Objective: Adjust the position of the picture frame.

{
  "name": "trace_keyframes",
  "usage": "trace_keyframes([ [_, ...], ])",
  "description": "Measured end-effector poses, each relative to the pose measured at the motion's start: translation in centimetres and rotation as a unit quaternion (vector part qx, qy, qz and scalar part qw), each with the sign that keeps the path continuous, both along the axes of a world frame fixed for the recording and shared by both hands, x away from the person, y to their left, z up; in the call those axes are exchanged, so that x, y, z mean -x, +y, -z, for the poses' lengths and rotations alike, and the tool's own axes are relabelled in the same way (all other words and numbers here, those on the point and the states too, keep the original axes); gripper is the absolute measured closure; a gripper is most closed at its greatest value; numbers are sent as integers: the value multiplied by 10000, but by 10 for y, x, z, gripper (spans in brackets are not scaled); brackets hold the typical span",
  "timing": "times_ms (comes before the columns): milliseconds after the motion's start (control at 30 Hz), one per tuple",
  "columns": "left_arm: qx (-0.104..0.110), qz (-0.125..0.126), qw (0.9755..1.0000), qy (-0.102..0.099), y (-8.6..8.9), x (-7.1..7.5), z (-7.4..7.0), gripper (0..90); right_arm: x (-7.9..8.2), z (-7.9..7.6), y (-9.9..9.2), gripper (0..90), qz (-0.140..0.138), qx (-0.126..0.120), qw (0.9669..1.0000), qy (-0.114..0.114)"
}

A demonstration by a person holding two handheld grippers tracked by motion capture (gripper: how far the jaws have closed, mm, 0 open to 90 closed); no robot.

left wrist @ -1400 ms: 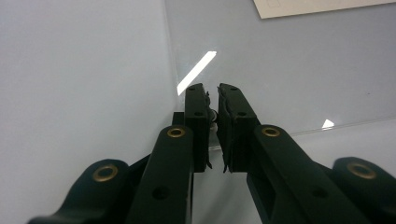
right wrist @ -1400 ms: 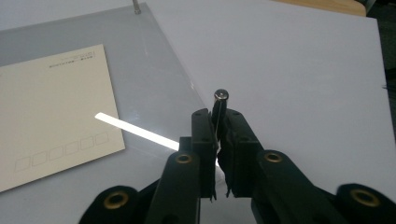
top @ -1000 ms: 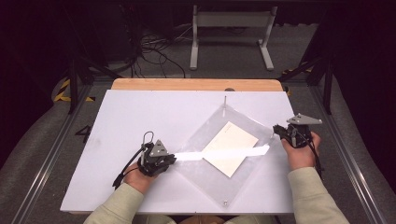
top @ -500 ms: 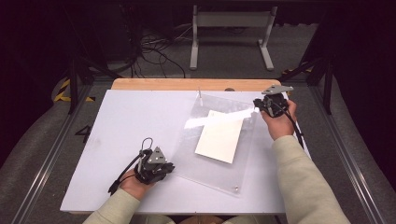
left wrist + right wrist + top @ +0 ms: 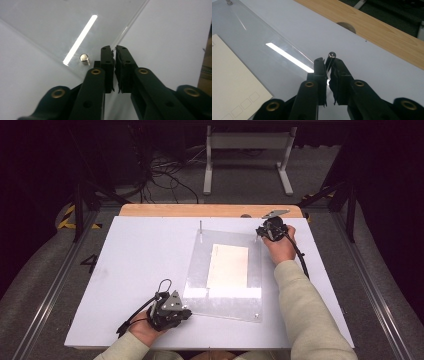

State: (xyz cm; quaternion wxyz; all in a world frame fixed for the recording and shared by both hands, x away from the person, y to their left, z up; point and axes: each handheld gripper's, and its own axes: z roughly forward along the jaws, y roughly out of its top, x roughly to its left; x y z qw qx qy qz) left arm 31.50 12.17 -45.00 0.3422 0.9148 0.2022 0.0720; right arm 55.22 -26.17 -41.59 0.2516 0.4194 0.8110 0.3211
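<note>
A clear plastic sheet (image 5: 200, 270) lies square on the white tabletop (image 5: 140, 255) with a cream paper (image 5: 228, 266) under it. Short metal pegs stand at its corners. My left gripper (image 5: 187, 312) is at the near left corner. In the left gripper view its jaws (image 5: 115, 48) are shut on the sheet's edge (image 5: 130, 22), beside a corner peg (image 5: 84, 58). My right gripper (image 5: 259, 232) is at the far right corner. Its jaws (image 5: 328, 61) have just been opening and stand slightly apart, with the corner peg (image 5: 331, 54) between them.
A wooden strip (image 5: 200, 210) runs along the table's far edge, with a round hole (image 5: 346, 26) near the right gripper. Beyond it on the floor are a metal stand (image 5: 247, 150) and cables (image 5: 165, 170). Rails run along both sides of the table.
The right gripper swung from the table's right side to the far right, turning the sheet from a diamond to square with the table. The left gripper drew back toward the near edge.
</note>
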Motion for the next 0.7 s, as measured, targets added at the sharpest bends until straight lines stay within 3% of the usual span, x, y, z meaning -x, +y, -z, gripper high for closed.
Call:
trace_keyframes([
  [67,58,-85,9999,-48,2,-1,-1,753,2,-1,-1,747,34,-13,10000,-37],
  [133,320,-369,9987,-116,11,-6,-3,661,17,-5,-8,723,46,-289,9995,-125],
  [267,453,-594,9972,-2,19,-13,2,607,47,-6,-17,709,-169,-577,9980,-174],
  [467,419,-580,9974,32,17,-17,7,619,108,-5,-36,687,-423,-1293,9905,-190],
  [500,419,-580,9974,32,17,-17,7,628,108,-5,-36,687,-423,-1293,9905,-190],
  [633,400,-433,9982,-96,15,-16,7,696,152,0,-50,692,-439,-1586,9856,-394],
  [700,452,-309,9984,-122,11,-16,9,792,163,2,-54,687,-484,-1485,9872,-319],
])
